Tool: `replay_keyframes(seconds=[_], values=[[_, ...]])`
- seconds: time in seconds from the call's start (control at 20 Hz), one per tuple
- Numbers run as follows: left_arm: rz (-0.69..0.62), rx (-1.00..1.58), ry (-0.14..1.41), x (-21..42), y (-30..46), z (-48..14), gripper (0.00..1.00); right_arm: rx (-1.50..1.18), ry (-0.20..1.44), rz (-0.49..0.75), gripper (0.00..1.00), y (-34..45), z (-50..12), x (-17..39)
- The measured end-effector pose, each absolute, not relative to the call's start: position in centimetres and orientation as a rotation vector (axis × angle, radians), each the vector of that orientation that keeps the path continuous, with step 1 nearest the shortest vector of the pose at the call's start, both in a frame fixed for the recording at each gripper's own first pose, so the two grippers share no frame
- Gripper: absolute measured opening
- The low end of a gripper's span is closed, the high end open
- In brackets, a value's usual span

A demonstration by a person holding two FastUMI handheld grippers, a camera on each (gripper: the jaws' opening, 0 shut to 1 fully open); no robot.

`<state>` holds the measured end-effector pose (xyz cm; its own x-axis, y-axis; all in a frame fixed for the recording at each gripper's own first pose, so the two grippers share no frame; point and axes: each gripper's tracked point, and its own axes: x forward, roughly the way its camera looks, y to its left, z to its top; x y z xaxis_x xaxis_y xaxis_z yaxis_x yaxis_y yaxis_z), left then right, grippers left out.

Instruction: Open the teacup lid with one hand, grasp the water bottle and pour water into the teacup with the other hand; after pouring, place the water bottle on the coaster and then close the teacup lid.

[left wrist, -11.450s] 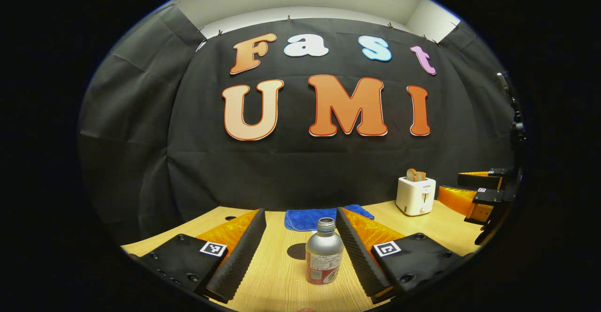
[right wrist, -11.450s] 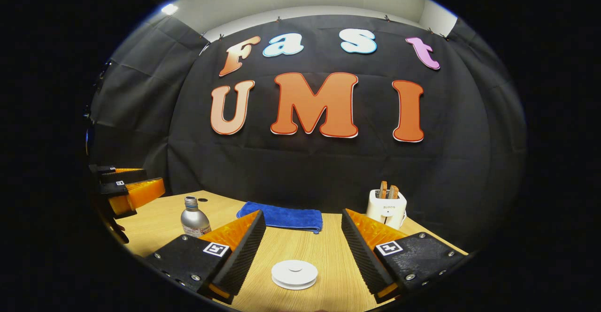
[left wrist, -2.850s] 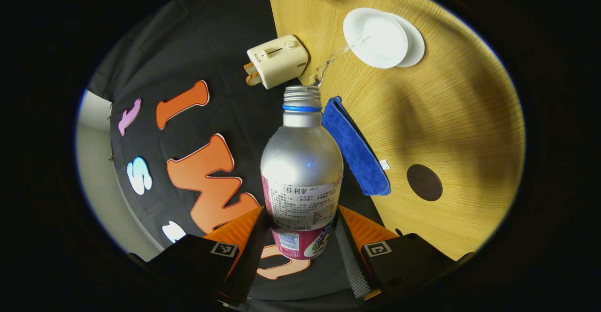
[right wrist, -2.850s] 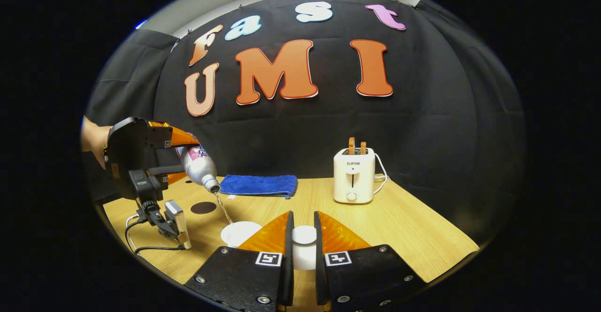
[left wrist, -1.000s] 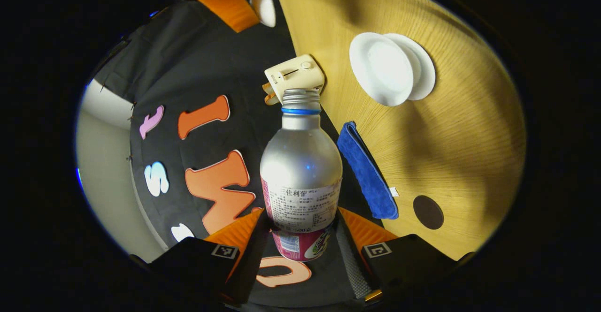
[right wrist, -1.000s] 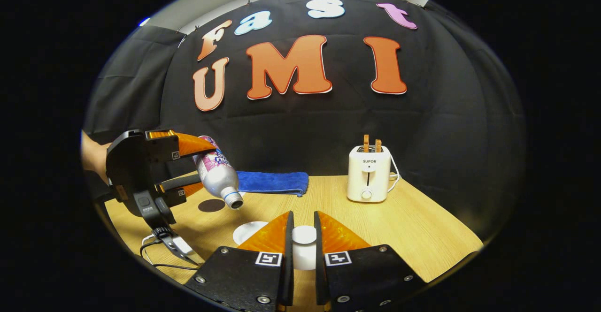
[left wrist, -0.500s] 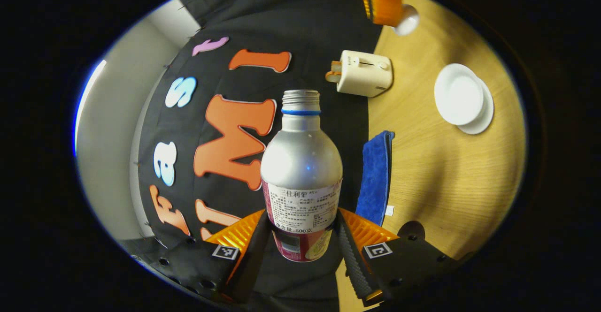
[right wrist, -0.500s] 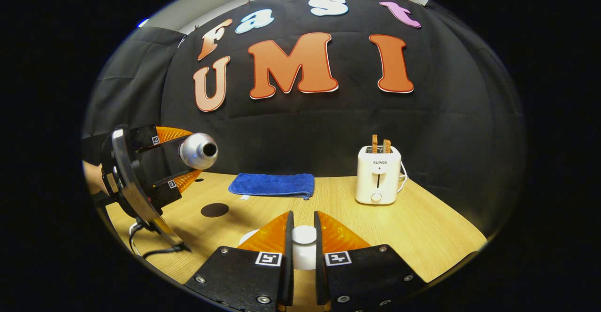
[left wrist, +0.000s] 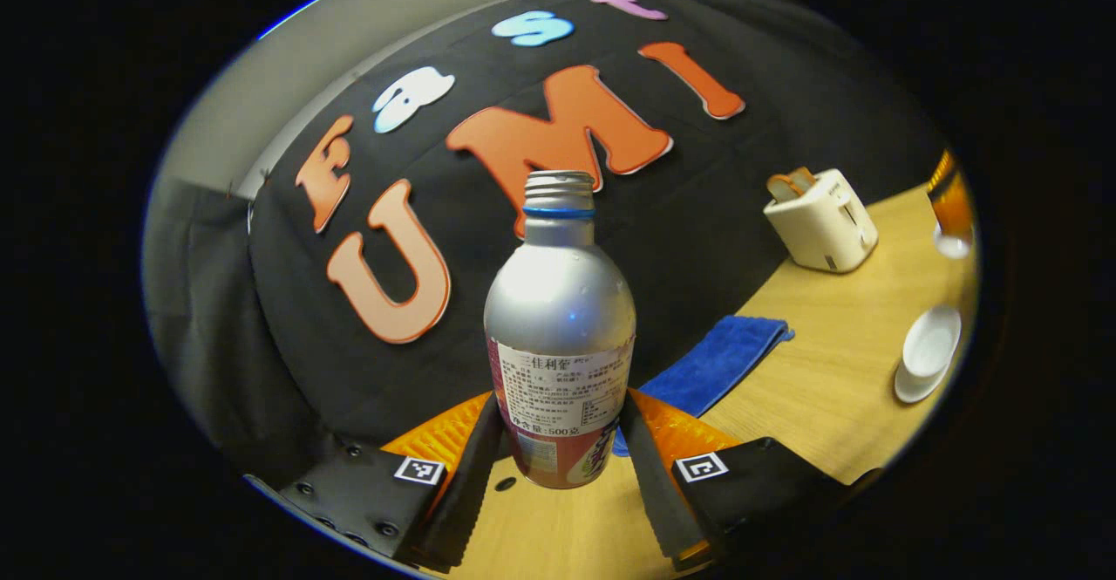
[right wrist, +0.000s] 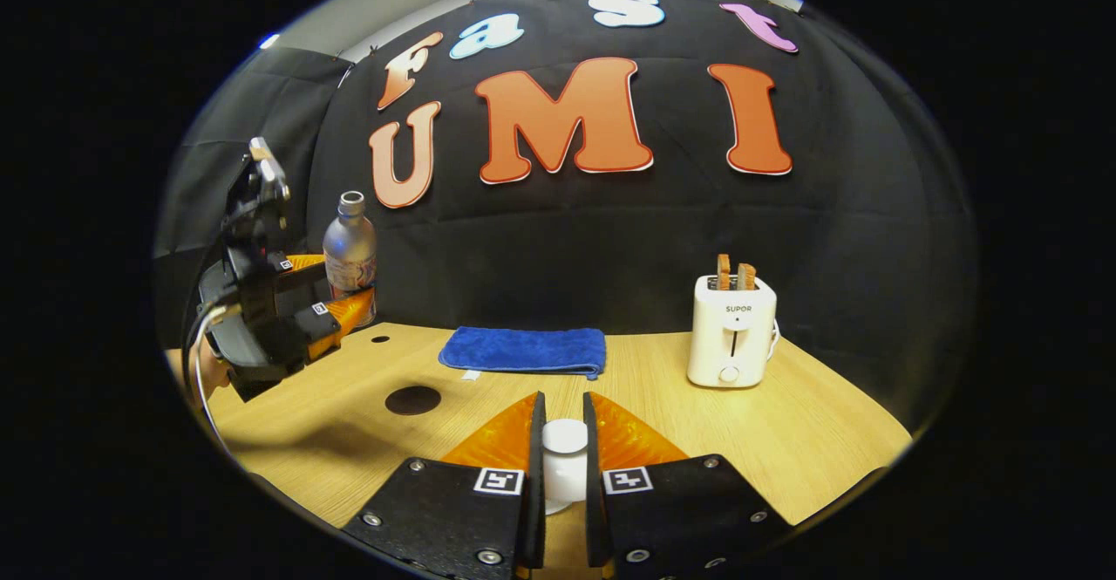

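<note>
My left gripper (left wrist: 558,467) is shut on the lower body of a silver water bottle (left wrist: 558,318) with a red-and-white label and no cap. In the right gripper view the bottle (right wrist: 350,253) stands upright in the air at the far left, held by the left gripper (right wrist: 353,288) above the table. The dark round coaster (right wrist: 412,399) lies on the table below and right of it. My right gripper (right wrist: 559,458) is shut on the white teacup lid (right wrist: 565,449). The open white teacup (left wrist: 928,349) sits on its saucer at the right edge of the left gripper view.
A folded blue towel (right wrist: 523,351) lies at the back of the wooden table (right wrist: 785,440). A white toaster (right wrist: 731,331) with two slices stands at the back right. A cable hangs from the left gripper's body. A small hole (right wrist: 380,338) marks the table's far left.
The bottle has swung from lying tilted toward the cup to upright, and the left gripper has drawn back to the left. My right gripper stays shut on the lid, nearly unmoved.
</note>
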<state>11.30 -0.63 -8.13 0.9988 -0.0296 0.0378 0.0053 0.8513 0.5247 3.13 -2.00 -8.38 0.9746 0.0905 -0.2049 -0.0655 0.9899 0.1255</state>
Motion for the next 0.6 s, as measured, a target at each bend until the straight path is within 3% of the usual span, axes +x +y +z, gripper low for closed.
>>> replay_keyframes(seconds=[0.6], values=[[-0.006, 0.244, 0.082, 11.9, 0.5, -11.3, 0.8, 0.095, 0.295, 0.124, 0.19, 1.9, -14.3, 5.6]])
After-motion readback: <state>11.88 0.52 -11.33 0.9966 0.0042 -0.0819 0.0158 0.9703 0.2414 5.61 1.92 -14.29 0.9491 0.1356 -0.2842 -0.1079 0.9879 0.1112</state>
